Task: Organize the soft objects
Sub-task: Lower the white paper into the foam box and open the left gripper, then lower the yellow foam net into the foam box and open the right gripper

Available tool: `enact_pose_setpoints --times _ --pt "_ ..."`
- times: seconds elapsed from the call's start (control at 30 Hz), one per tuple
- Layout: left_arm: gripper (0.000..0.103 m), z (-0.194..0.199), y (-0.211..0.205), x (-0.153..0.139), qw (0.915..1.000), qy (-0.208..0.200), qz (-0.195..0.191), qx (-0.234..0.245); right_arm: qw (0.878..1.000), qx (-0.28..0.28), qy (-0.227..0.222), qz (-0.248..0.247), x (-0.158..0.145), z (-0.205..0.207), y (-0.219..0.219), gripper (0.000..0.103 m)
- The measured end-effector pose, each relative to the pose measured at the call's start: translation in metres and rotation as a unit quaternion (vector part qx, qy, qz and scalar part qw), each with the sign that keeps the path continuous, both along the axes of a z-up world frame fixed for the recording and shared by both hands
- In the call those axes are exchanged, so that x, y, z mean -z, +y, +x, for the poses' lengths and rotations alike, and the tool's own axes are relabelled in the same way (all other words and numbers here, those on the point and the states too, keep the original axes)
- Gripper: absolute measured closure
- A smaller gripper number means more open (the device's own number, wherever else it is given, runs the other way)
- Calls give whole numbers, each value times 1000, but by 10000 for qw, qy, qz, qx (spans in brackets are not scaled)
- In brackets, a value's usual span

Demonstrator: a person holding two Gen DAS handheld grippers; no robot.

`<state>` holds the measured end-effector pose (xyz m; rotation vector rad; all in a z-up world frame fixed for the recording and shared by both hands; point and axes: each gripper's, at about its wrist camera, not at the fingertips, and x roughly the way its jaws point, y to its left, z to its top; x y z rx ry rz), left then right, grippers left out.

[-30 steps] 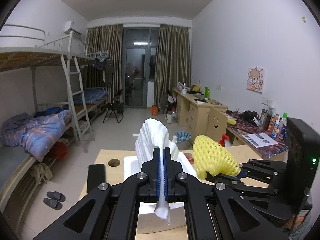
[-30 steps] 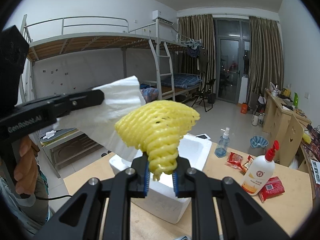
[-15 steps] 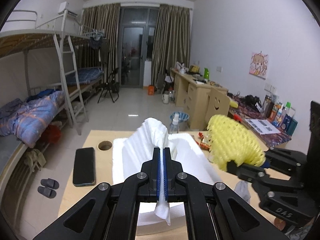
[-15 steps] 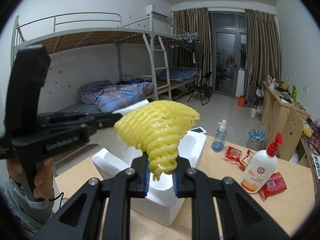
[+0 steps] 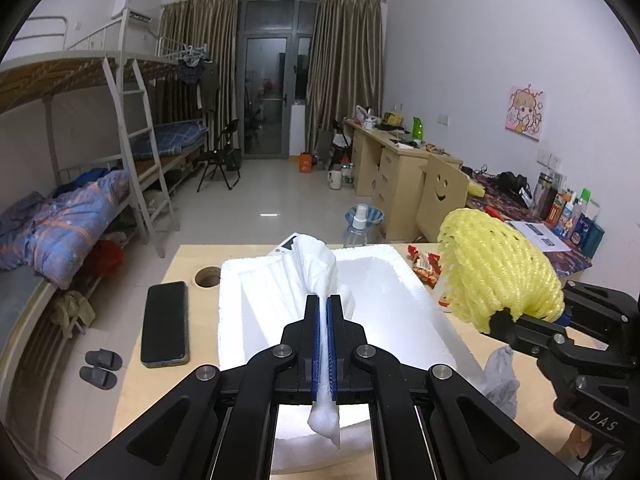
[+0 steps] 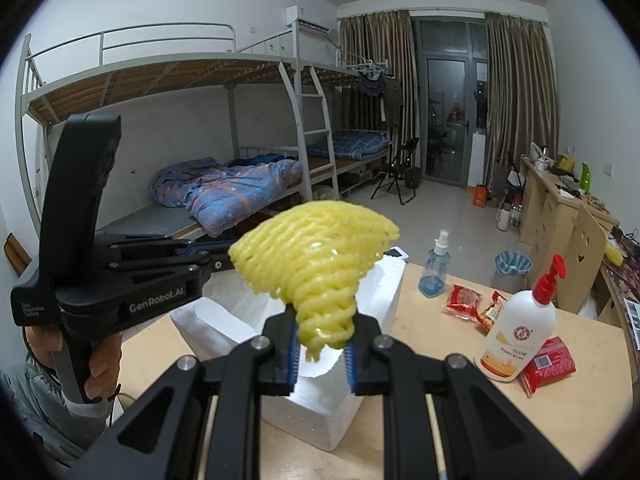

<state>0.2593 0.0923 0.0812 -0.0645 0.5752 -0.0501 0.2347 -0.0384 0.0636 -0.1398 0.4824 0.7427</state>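
1. White foam sheet (image 5: 316, 276) is pinched between the blue pads of the left gripper (image 5: 324, 312), whose jaws are almost fully closed on it.
2. In the left view its long axis runs up the frame's middle: the crumpled top rises above the fingertips, and a short tail hangs behind the pads at lower centre.
3. It hangs over the open foam box (image 5: 412, 292), which sits on the table (image 5: 180, 256) in the centre of that view.
4. Yellow foam net (image 6: 316, 264) is squeezed at its narrow end by the right gripper (image 6: 322, 350), jaws closed on it with a gap the width of the bunched net.
5. The net flares like a cone, narrow end down in the pads, wide mouth up and tipped toward the right of the right view.
6. The left view shows the net (image 5: 496, 276) from the side at right centre, just beside the box's right wall and above the table.
7. Only the left view shows the phone (image 5: 165, 322) lying left of the box, and a crumpled bag (image 5: 500, 376) at lower right.
8. Only the right view shows the hand (image 6: 100, 364) on the left gripper's handle at lower left, the pump bottle (image 6: 520, 332), the spray bottle (image 6: 436, 268) clear of the box, and the red packets (image 6: 548, 364).
9. The sheet is hidden behind the net in the right view.
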Motion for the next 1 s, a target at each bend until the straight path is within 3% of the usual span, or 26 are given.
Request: enact_pose_setpoints --times 0.07,0.13,0.17,0.2,0.27,0.4,0.73,0.87,1.0 --pt "97 1 0 0 10000 41 22 -23 10000 19 12 3 -1 2 -1 81" --pt "90 1 3 0 10000 32 -41 -39 10000 52 15 -11 -1 3 -2 81" --pt "74 1 4 -1 10000 28 -39 -33 10000 57 19 -8 -1 3 -3 81" --pt "51 1 5 -1 10000 25 -21 -63 10000 64 15 -8 -1 3 -3 81" --pt "22 -1 5 -2 9999 -35 -45 -119 10000 68 20 -5 -1 3 -2 81" --pt "19 -14 10 -10 9987 -414 -65 -274 10000 76 24 -18 -1 2 -1 81" --pt "19 -30 20 -14 9976 -488 47 -483 9999 -8 80 -78 2 4 11 81" --pt "6 -35 28 -14 9964 -532 137 -652 9998 -86 103 -128 4 7 18 81" --pt "3 -45 39 -16 9933 -672 202 -917 9997 -130 111 -162 2 11 26 81"
